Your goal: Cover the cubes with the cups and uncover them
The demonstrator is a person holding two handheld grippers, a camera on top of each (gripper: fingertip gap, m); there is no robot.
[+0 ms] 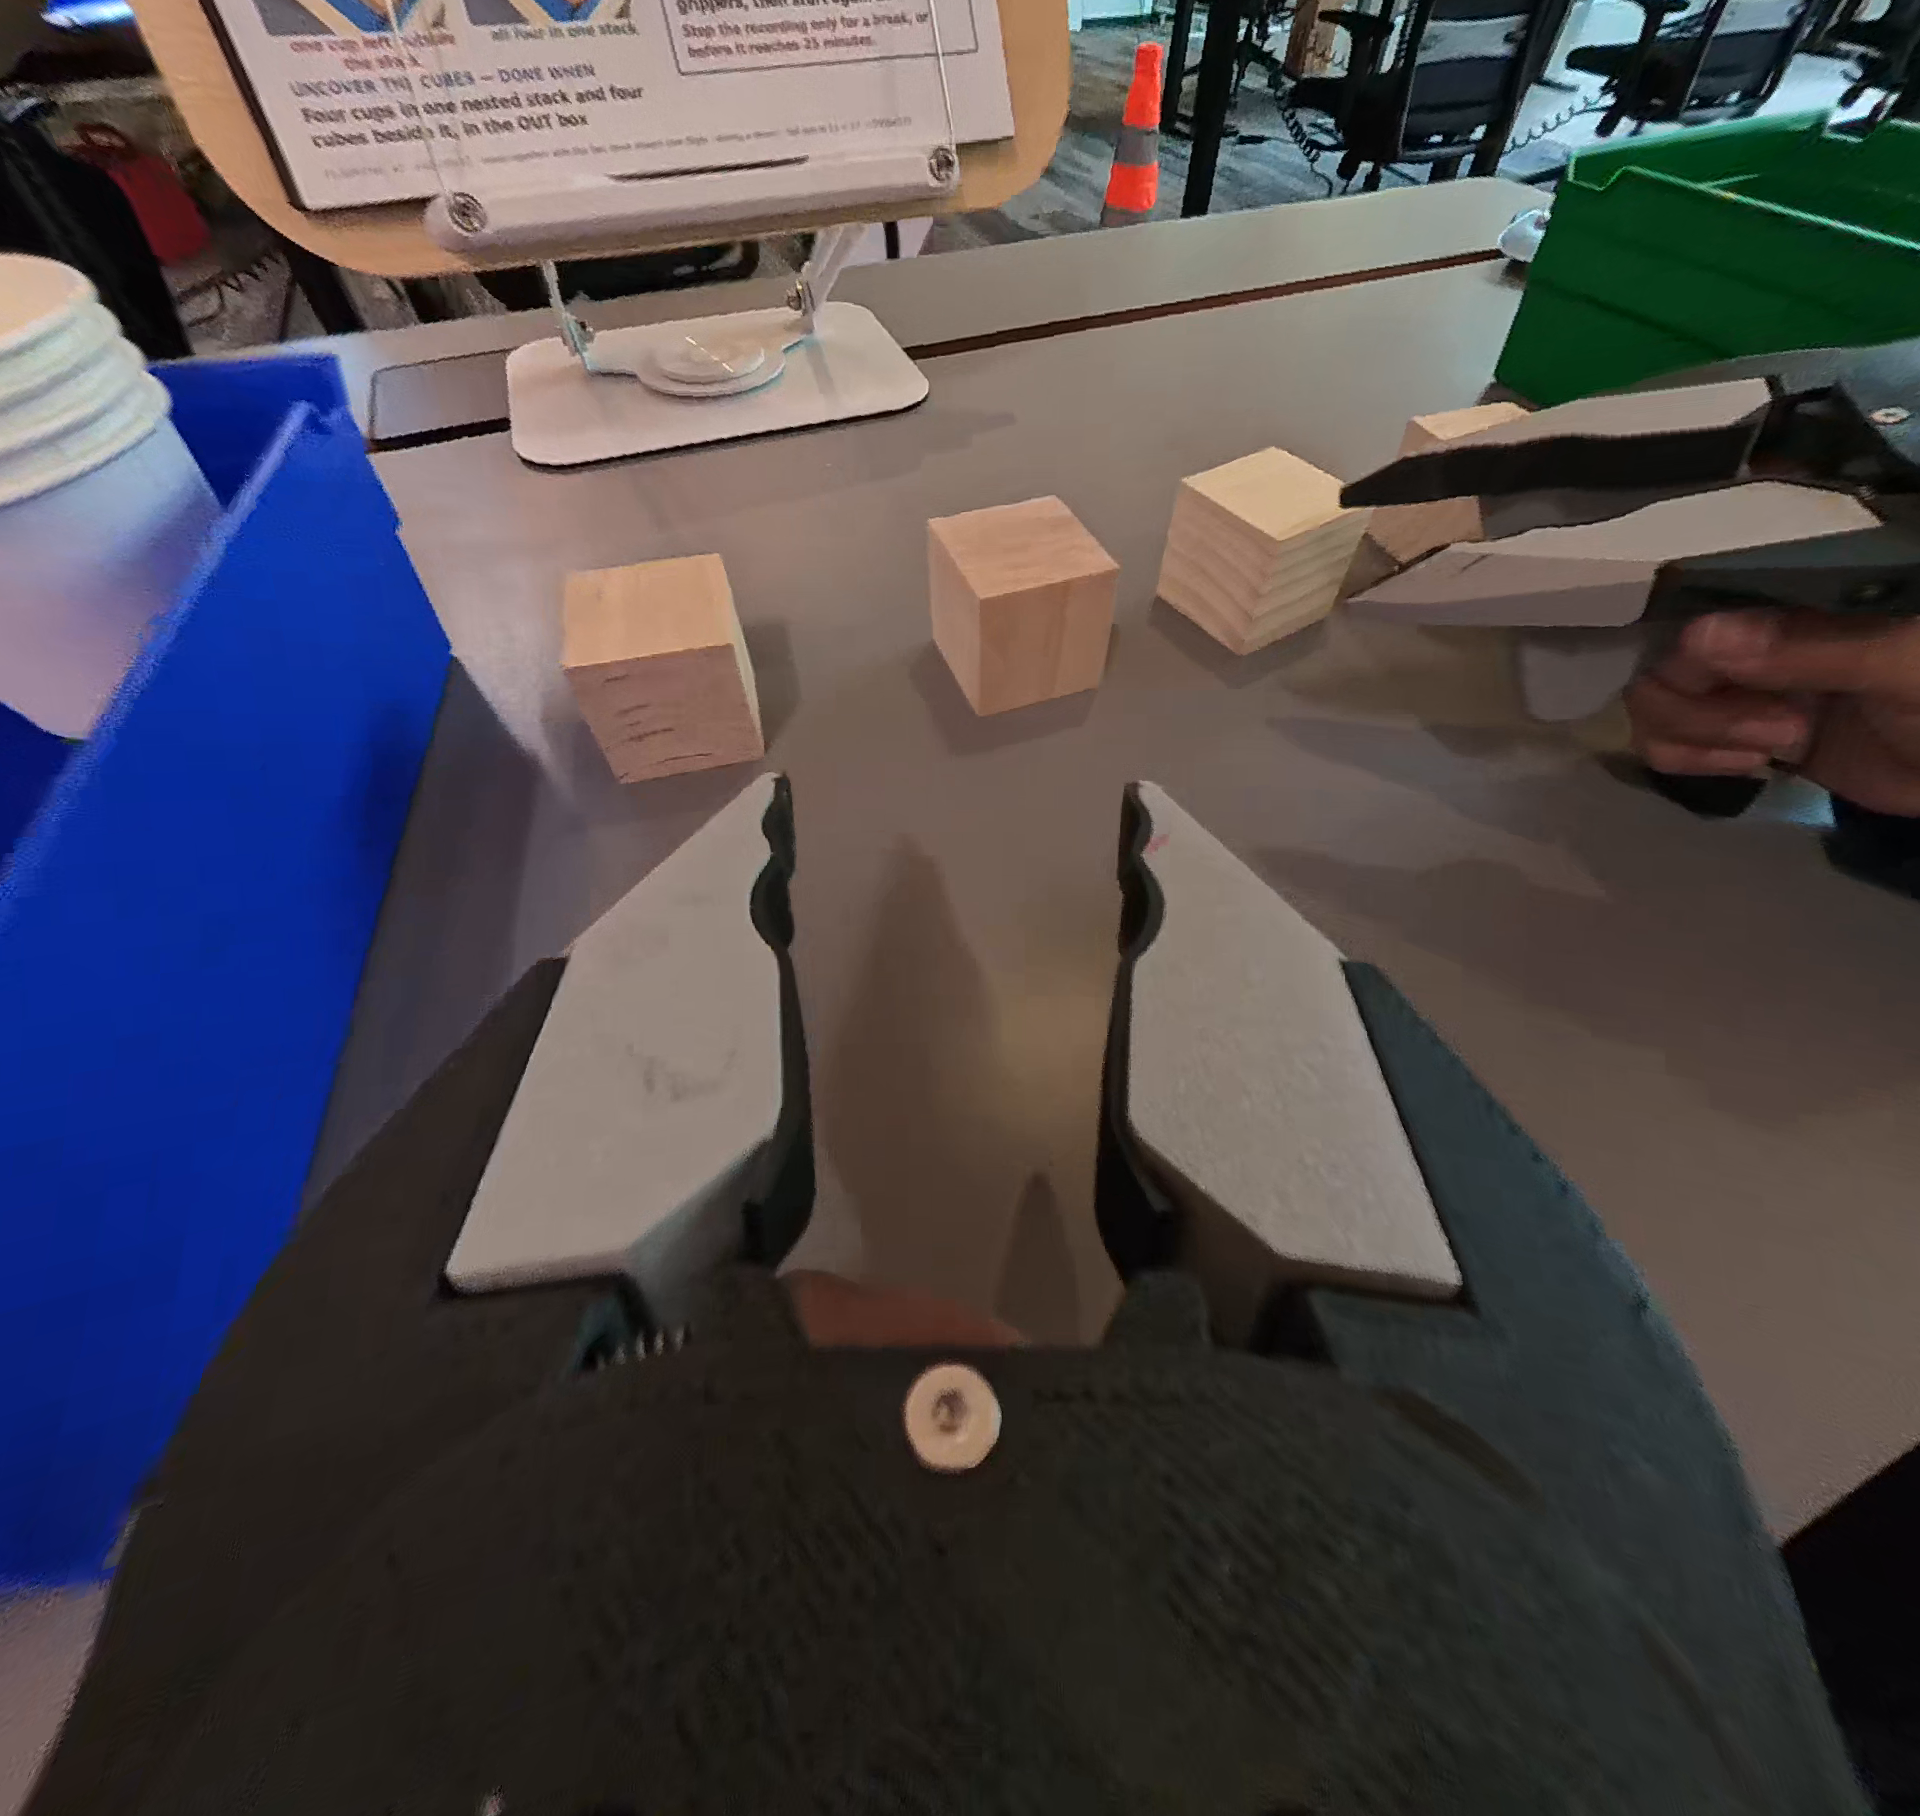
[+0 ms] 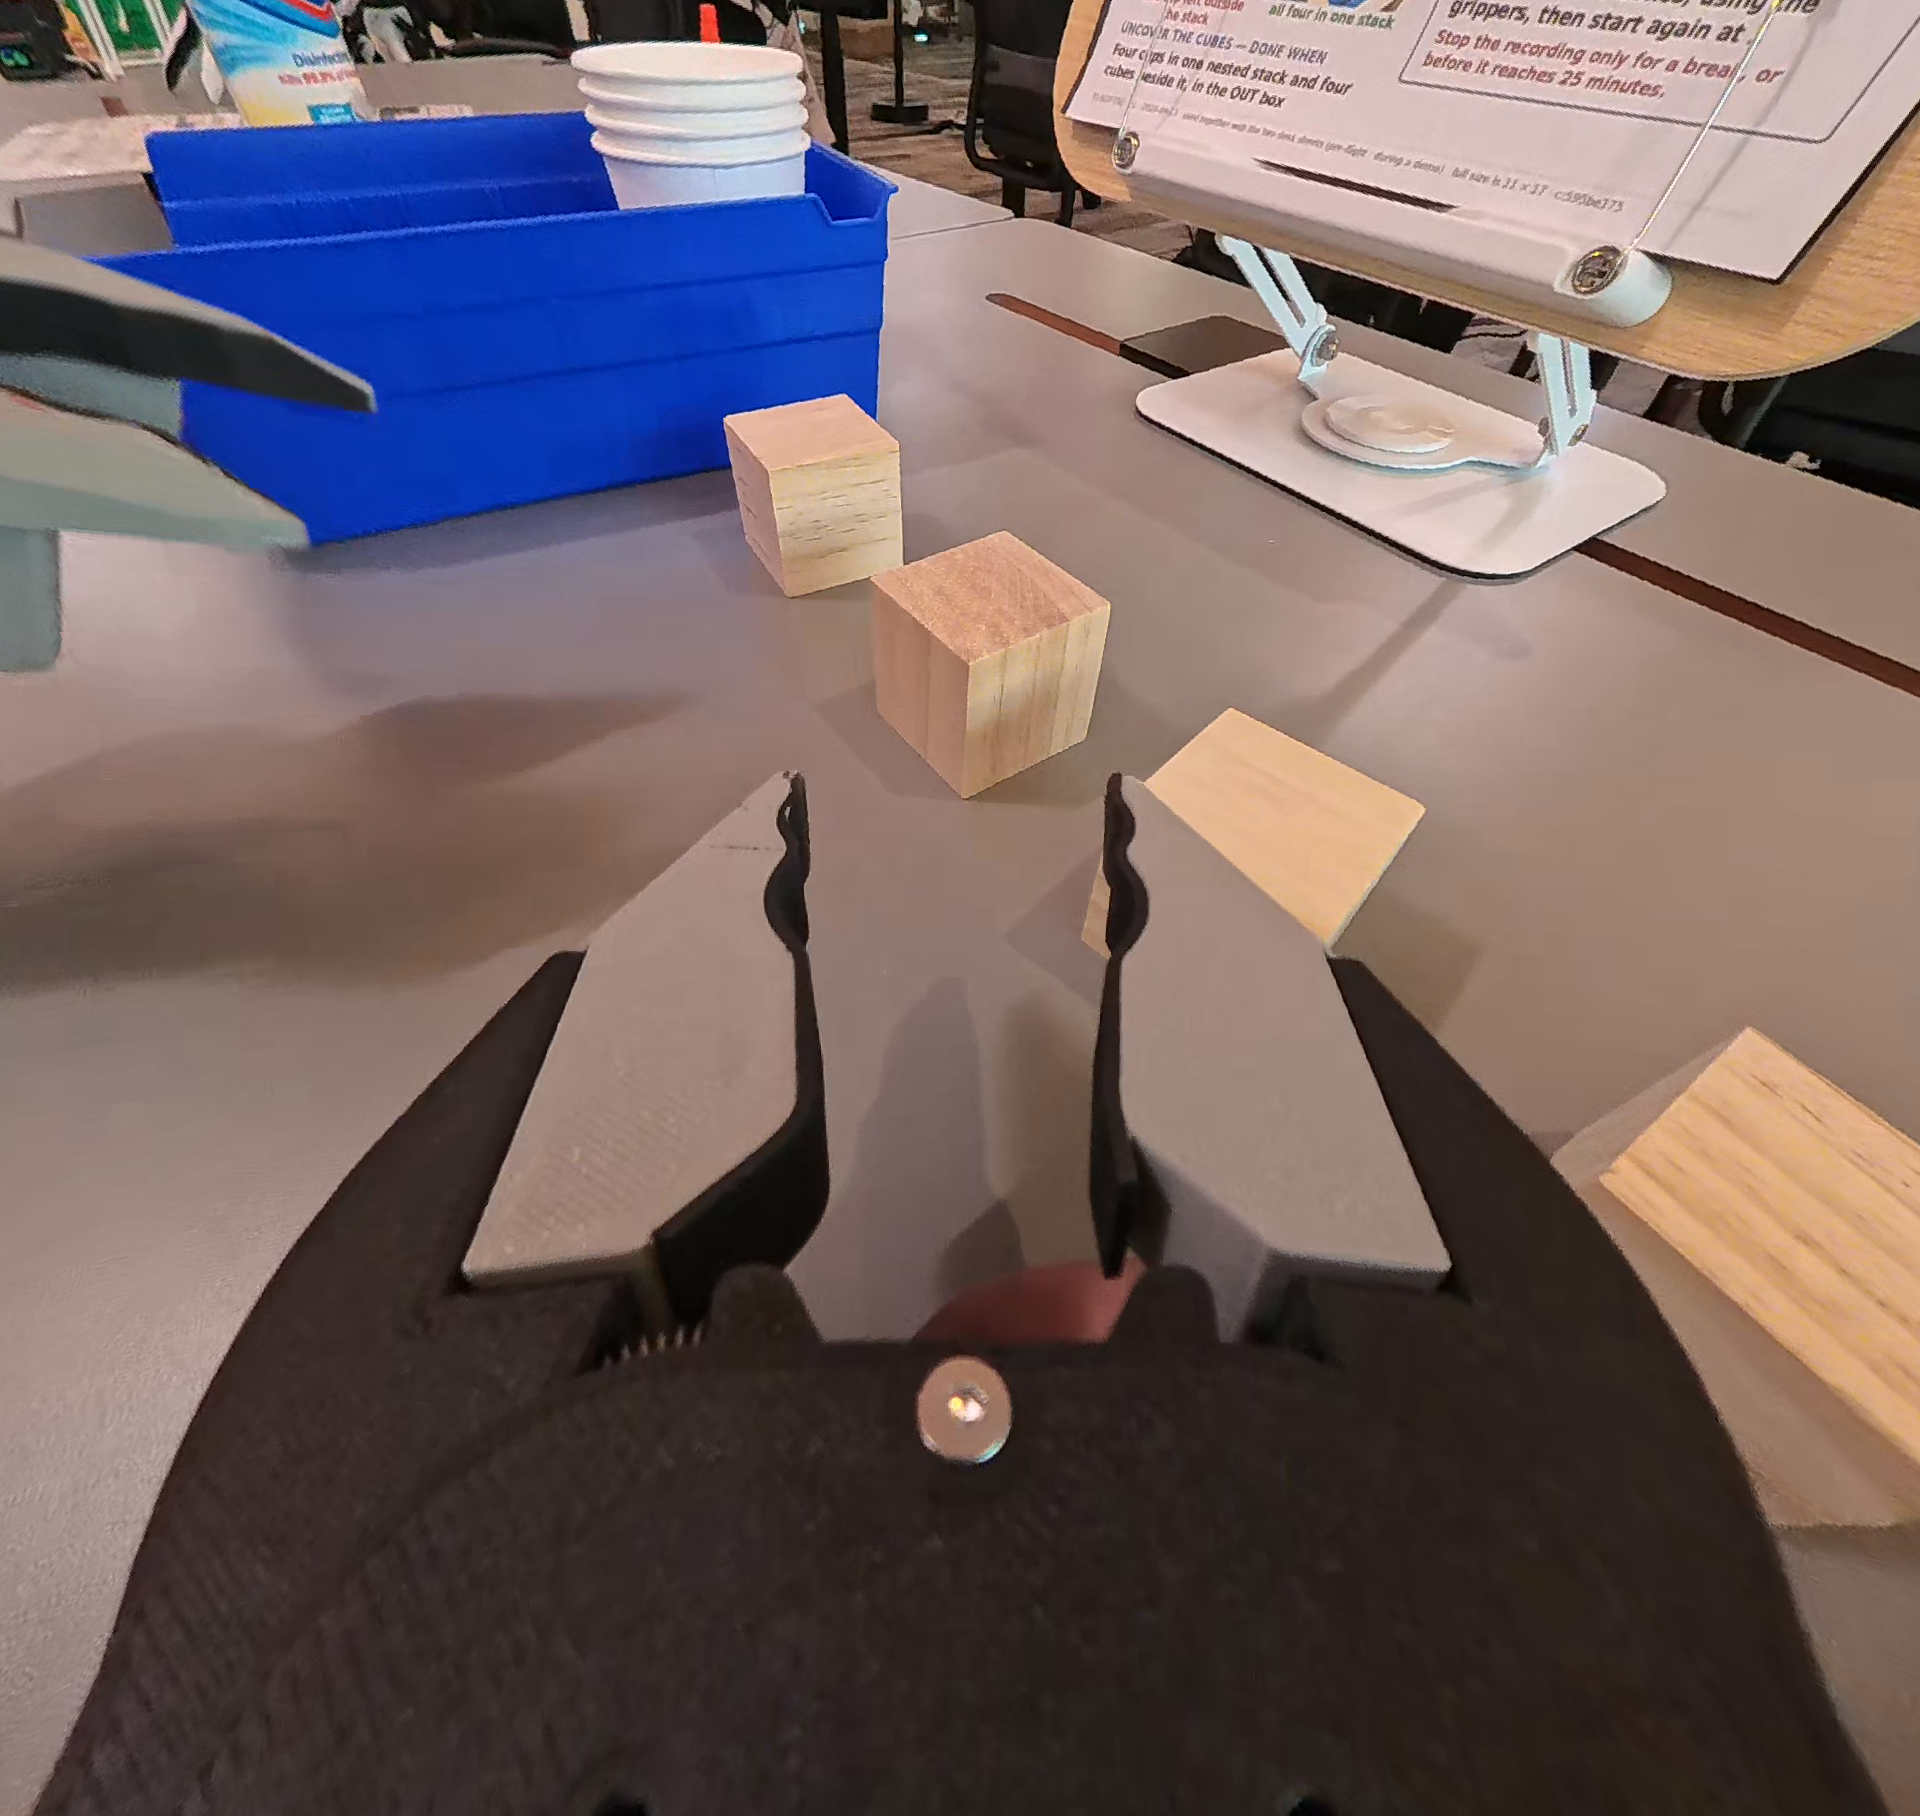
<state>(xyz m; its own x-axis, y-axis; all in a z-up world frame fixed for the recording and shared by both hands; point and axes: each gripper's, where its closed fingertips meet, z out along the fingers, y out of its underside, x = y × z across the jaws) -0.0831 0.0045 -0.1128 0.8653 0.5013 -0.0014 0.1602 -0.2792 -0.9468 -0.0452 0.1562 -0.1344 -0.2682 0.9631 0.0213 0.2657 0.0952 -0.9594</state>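
Blue bin (image 2: 520, 353) as the landmark, at the left of the grey table (image 1: 1351, 1039). Inside it, toward its far right corner in the right wrist view: white paper cups (image 2: 694, 119), nested in one stack, mouths up, none over a cube. Just right of the bin's near corner: first wooden cube (image 1: 660, 665), bare, flat on the table. Farther right of the bin: second cube (image 1: 1020, 603), turned a little, apart from the first. Right again: third cube (image 1: 1262, 545), pale with layered grain, near the second. Farthest from the bin: fourth cube (image 1: 1455, 436), partly hidden behind the right gripper (image 1: 1351, 540). Behind the cube row, up and right of the bin: white stand (image 1: 717, 384) carrying an instruction sheet (image 1: 623, 31). Well right of the bin, at the far table edge: green bin (image 1: 1714, 249). Left gripper (image 1: 956, 800) right of the bin's near side, over bare table short of the first two cubes, jaws apart, nothing between the pads. Right gripper across the table from the bin, held in a hand (image 1: 1787, 696), lying on its side, jaws apart, tips beside the third cube, nothing clamped, in its own view only table between the pads.
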